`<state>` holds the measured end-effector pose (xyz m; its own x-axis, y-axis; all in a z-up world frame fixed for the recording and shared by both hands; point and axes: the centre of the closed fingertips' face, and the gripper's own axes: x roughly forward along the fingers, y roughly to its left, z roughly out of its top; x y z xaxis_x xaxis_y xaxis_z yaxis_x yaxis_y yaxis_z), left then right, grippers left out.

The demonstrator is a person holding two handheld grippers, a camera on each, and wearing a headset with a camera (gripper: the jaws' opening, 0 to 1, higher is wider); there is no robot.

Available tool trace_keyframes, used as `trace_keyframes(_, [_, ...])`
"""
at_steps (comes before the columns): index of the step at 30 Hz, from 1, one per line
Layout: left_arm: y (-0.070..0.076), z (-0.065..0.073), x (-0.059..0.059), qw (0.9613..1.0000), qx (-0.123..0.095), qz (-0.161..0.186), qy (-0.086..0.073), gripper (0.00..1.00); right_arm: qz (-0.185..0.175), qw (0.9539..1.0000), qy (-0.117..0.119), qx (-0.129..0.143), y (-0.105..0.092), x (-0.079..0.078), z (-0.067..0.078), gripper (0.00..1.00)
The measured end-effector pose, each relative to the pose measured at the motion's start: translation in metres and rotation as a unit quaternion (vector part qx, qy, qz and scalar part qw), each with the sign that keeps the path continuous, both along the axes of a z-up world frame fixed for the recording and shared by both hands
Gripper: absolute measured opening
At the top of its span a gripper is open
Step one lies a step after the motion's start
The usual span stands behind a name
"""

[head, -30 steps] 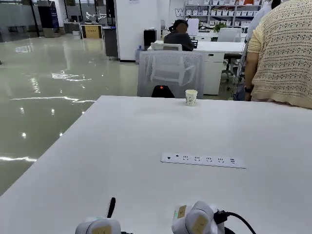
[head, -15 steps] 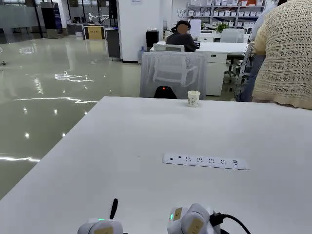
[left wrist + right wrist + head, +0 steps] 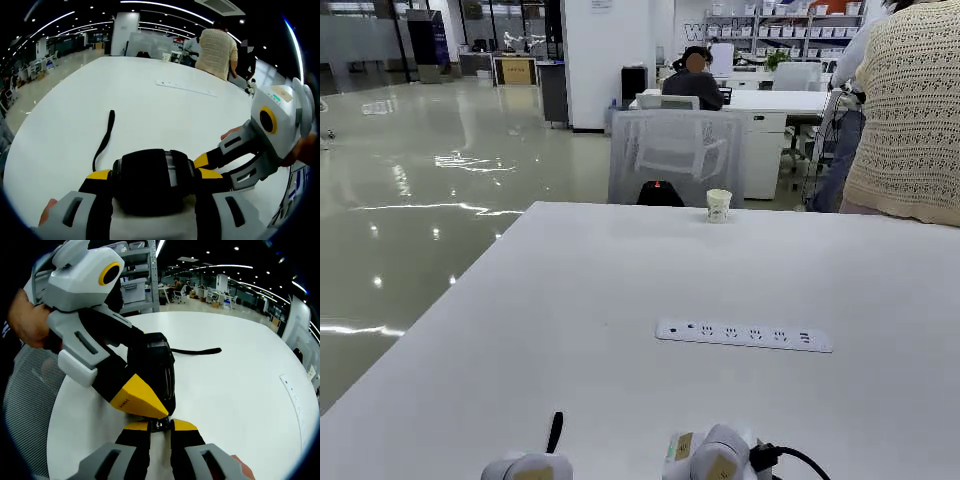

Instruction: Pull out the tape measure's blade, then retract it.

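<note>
In the left gripper view my left gripper (image 3: 152,174) is shut on the black tape measure (image 3: 150,187), one yellow-tipped jaw on each side of its case. The tape's black wrist strap (image 3: 104,140) trails away across the white table (image 3: 150,95). My right gripper (image 3: 160,426) is shut at the case's mouth on the small metal end of the blade; no length of blade shows. In the head view the tops of the left gripper (image 3: 527,467) and right gripper (image 3: 715,462) rise from the bottom edge, with the strap (image 3: 554,432) between them.
A white power strip (image 3: 744,335) lies mid-table. A paper cup (image 3: 718,204) stands at the far edge in front of a mesh chair (image 3: 675,155). A person in a knitted top (image 3: 910,110) stands at the far right corner. Shiny floor lies off the left edge.
The head camera has shifted a little, so the grippers sit slightly lower in view. The grippers and the tape measure hold the same pose.
</note>
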<state>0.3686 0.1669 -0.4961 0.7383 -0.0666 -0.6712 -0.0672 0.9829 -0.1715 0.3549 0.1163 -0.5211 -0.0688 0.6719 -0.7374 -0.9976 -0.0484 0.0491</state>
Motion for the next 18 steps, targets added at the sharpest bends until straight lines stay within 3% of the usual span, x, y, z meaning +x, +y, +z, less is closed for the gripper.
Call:
trace_keyframes(8, [0.0002, -0.0004, 0.0, 0.9999, -0.002, 0.0, 0.014, 0.63, 0.001, 1.0, -0.003, -0.003, 0.0, 0.0001, 0.0, 0.12])
trace_keyframes(18, [0.0005, -0.0007, -0.0001, 0.9998, -0.004, -0.003, 0.018, 0.64, -0.004, 1.0, -0.001, -0.006, -0.0031, 0.0001, 0.0017, 0.12])
